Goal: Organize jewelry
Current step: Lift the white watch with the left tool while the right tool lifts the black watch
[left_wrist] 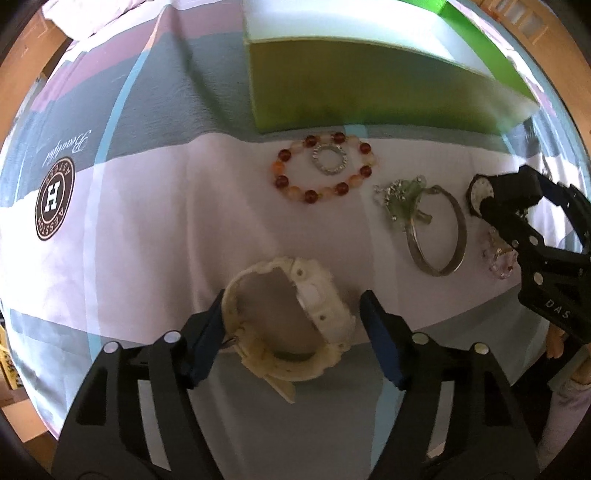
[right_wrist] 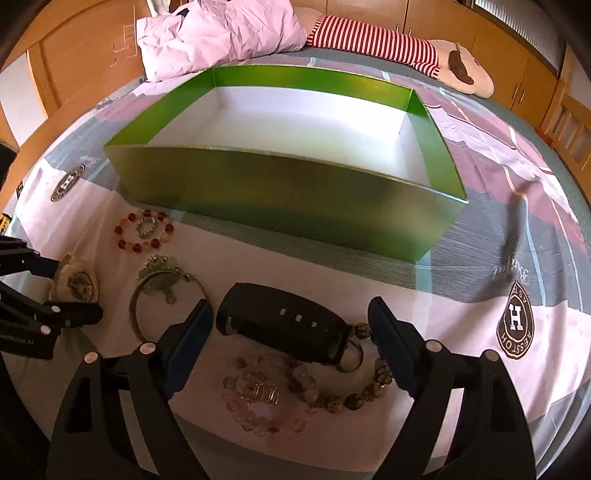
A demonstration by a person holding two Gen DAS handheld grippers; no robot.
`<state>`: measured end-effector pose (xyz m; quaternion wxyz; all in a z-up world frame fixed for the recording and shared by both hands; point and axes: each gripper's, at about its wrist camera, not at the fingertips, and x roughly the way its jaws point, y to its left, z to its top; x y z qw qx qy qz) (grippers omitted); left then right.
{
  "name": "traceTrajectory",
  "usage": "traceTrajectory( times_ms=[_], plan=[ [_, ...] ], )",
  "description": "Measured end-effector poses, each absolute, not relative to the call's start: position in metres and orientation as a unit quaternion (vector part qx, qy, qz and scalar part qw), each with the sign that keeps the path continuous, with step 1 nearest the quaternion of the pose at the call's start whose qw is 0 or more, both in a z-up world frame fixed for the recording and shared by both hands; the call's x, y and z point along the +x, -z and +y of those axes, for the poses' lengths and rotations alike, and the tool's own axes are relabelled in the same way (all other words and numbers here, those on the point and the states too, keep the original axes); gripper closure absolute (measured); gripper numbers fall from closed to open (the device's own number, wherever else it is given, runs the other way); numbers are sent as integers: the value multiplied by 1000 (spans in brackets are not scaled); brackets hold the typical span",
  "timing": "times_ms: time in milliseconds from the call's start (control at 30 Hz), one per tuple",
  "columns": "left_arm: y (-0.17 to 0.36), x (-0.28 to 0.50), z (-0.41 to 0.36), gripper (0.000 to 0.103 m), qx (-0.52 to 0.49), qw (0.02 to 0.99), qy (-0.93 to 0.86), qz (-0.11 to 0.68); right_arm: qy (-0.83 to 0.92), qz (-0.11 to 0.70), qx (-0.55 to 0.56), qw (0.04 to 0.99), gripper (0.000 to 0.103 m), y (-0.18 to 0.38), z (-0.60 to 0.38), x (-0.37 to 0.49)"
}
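Observation:
My left gripper (left_wrist: 291, 314) is open, its jaws on either side of a cream white watch (left_wrist: 291, 325) lying on the bedspread. My right gripper (right_wrist: 291, 314) is open around a black watch (right_wrist: 284, 325); its dial (left_wrist: 480, 192) shows in the left wrist view. A red and orange bead bracelet (left_wrist: 325, 168) with a silver ring (left_wrist: 330, 158) inside lies near the green box (right_wrist: 295, 199). A silver bangle (left_wrist: 439, 236) with a green charm cluster (left_wrist: 402, 199) lies between the two watches. Pink bead bracelets (right_wrist: 258, 402) and a brown speckled bead bracelet (right_wrist: 362, 391) lie under the right gripper.
The open green box has a white inside (right_wrist: 295, 122) and stands just beyond the jewelry. A pink pillow (right_wrist: 221, 33) and a striped plush toy (right_wrist: 388, 44) lie at the far end of the bed. Wooden cabinets (right_wrist: 517, 55) surround it.

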<state>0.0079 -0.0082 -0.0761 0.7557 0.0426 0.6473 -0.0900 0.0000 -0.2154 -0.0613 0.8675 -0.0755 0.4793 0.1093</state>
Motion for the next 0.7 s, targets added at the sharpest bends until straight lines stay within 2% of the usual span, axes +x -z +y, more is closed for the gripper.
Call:
traceTrajectory(
  times_ms=[67, 100, 167, 300, 400, 533, 700],
  plan=[
    [79, 6, -22, 30, 53, 757, 87, 646, -115, 484, -70, 865, 33, 63, -216, 1],
    [79, 5, -25, 30, 54, 758, 86, 644, -116, 482, -65, 866, 33, 63, -216, 1],
    [77, 7, -29, 40, 51, 763, 80, 639, -119, 478, -56, 869, 39, 60, -218, 0],
    [66, 6, -32, 42, 20, 780, 84, 620, -121, 470, -42, 873, 44, 55, -222, 0],
    [48, 5, -32, 42, -6, 802, 103, 588, -126, 457, -15, 880, 56, 45, -231, 1],
    [27, 7, -37, 42, -28, 825, 122, 551, -132, 438, 13, 889, 59, 29, -242, 1],
    [31, 6, -50, 42, -18, 822, 120, 556, -128, 442, 17, 888, 59, 32, -243, 3]
  ],
)
